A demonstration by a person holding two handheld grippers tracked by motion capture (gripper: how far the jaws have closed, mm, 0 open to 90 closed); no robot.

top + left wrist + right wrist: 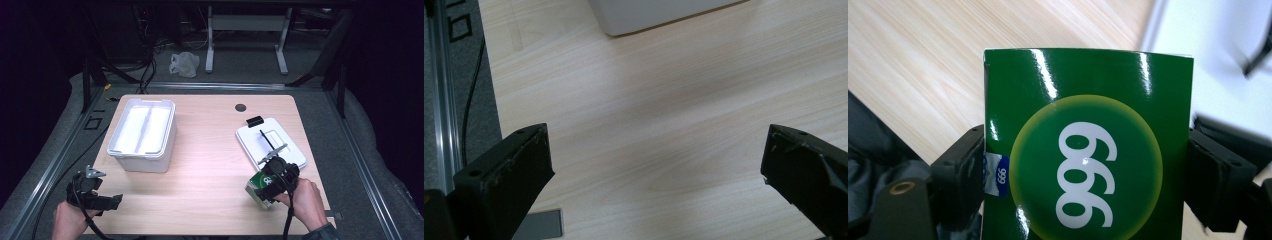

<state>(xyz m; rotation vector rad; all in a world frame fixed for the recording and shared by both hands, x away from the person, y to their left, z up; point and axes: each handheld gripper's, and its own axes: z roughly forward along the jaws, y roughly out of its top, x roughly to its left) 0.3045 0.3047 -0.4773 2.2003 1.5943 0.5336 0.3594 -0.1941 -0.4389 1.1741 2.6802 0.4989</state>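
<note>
Table [210, 165] in the high view carries three things: one white bin [142, 134] at left, open-topped with a divider down its middle, one white lid [270, 142] lying flat at right with a black clip at its far edge, and one green box [261, 189] at the near right corner. Two hands come in from the bottom, one gripper each. Right gripper [272, 182] sits on the green box, just in front of the lid. Left gripper [92, 192] hangs at the near left edge of the table, well apart from the bin.

Left gripper view: two black jaws spread wide, nothing between them, bare wood below; one bin corner [659, 15] at the top.

Right gripper view: one green box [1088, 145] with "999" in a yellow-ringed circle, clamped between both jaws, pads pressed on its two sides. Lid [1208, 60] at upper right, beyond the box.
</note>
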